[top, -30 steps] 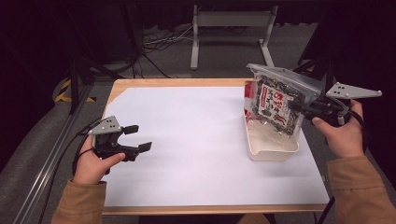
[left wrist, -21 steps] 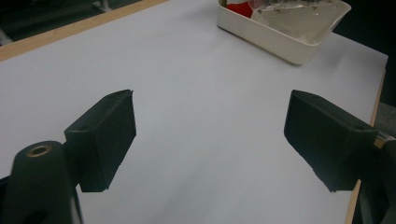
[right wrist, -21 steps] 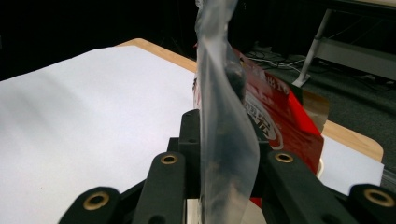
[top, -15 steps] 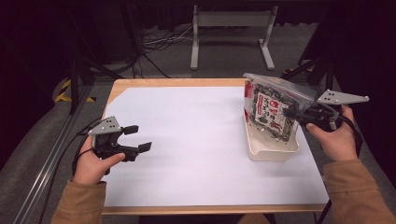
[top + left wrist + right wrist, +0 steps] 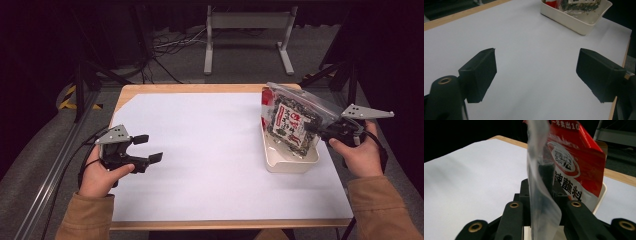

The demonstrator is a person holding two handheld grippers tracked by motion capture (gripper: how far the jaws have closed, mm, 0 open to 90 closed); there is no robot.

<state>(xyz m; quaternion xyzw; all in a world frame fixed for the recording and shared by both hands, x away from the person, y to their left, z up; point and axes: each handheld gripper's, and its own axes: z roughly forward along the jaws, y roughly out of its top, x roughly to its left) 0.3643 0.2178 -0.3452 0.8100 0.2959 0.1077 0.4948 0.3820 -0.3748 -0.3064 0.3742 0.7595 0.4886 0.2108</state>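
High view: right tongs (image 5: 311, 131) clamped on bag (image 5: 290, 120) over tray (image 5: 292, 162); left tongs (image 5: 148, 148) wide open, empty, above surface (image 5: 210, 150)

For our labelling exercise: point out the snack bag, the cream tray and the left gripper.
snack bag (image 5: 289, 122), high view, printed front.
cream tray (image 5: 292, 163), high view, near wall.
left gripper (image 5: 148, 148), high view, between its fingertips.

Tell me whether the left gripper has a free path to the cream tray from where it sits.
Probably yes. The left gripper is open and holds nothing, and bare white table cover lies between it and the cream tray. The right gripper holds a snack bag over the tray, so the space above is crowded.
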